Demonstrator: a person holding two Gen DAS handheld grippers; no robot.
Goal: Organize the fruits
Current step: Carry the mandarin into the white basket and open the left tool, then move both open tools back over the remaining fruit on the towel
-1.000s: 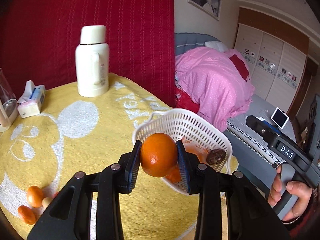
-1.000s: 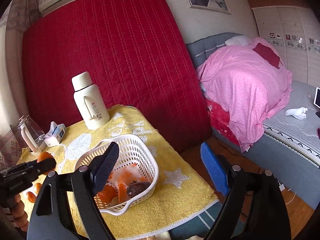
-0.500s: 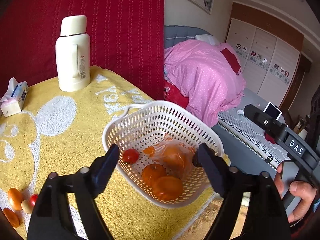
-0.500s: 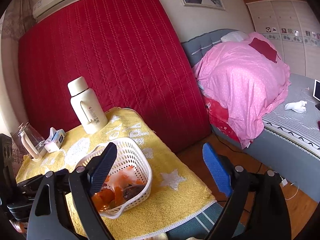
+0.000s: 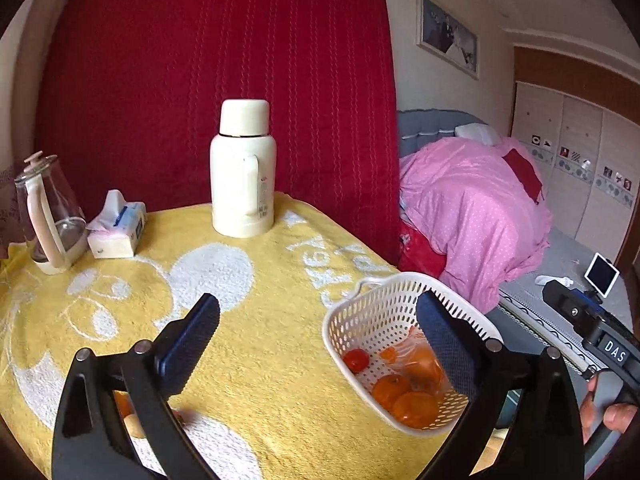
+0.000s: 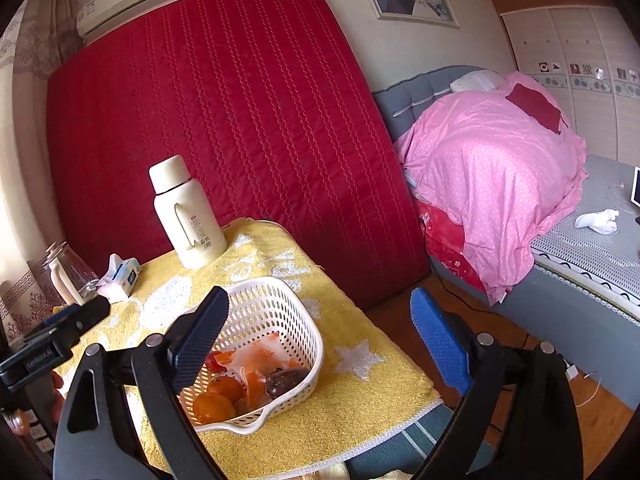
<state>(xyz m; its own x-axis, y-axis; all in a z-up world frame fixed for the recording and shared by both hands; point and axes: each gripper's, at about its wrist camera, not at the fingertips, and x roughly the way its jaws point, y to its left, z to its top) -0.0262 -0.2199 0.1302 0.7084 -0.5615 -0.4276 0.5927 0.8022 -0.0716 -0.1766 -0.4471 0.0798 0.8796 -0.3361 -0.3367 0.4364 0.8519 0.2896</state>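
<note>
A white slotted basket [image 5: 372, 312] [image 6: 276, 304] stands near the right edge of the yellow towel-covered table [image 5: 260, 280]. It holds oranges [image 5: 414, 408] [image 6: 212, 406], a small red tomato [image 5: 356, 360], a plastic bag of orange fruit [image 5: 420, 360] and a dark fruit [image 6: 286, 380]. My left gripper [image 5: 316, 340] is open and empty, above the towel to the left of the basket. Small fruits [image 5: 134, 424] lie half hidden behind its left finger. My right gripper [image 6: 320, 332] is open and empty, above the basket's near side.
A cream thermos [image 5: 243, 168] stands at the table's back. A tissue pack [image 5: 116, 228] and a glass kettle [image 5: 48, 208] are at the back left. A red mattress [image 5: 220, 80] leans behind the table. A bed with a pink duvet [image 5: 472, 208] is to the right.
My left gripper opened and let the orange fall into the basket, then swung left away from it. My right gripper stayed open and drew slightly nearer the basket.
</note>
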